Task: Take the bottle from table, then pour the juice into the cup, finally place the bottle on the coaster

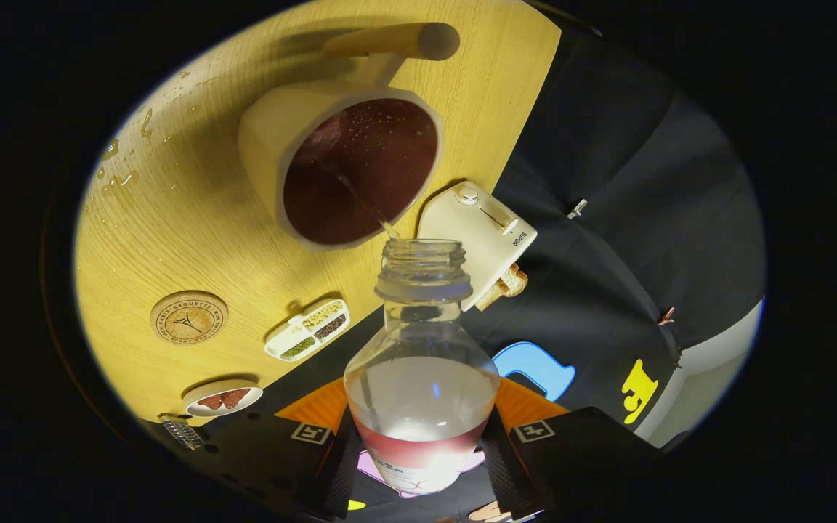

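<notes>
Pouring, gripper [418, 454] clamping bottle [421, 370] between both fingers.
Tipping its mouth toward cup [346, 163] just beyond, over wet wooden table [171, 218].

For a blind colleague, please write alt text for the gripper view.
The gripper is shut on a clear bottle, tilted and pouring a thin stream into a cream cup of dark juice on the wooden table. A round coaster lies nearby.

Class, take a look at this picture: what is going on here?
The hand-held gripper is shut on an uncapped clear bottle, tilted so its mouth points at the cream cup on the wooden table. A thin stream runs into the cup, which holds dark liquid. The round coaster lies bare nearby.
</notes>
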The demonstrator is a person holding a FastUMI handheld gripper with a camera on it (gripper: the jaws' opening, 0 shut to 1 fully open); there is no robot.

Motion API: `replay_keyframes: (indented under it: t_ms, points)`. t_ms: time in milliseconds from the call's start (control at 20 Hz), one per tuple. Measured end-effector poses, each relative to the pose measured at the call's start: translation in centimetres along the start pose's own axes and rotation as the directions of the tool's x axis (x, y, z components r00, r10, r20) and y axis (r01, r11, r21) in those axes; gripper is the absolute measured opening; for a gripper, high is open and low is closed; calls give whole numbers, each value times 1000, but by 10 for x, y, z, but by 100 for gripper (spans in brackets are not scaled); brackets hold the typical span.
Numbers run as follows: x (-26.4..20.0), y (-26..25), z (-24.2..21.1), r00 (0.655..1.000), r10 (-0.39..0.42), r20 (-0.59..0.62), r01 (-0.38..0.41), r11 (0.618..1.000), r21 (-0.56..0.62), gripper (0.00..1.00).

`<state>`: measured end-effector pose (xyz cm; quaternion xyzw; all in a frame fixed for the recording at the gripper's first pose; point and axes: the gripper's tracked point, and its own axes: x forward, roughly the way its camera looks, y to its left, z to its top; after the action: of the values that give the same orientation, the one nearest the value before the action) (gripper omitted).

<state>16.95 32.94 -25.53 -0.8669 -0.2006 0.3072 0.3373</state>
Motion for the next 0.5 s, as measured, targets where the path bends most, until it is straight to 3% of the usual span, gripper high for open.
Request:
replay_keyframes:
  t_ms: [500]
  points:
    - [-4, -1, 3, 1000, -3, -1, 3, 1000, -5, 75]
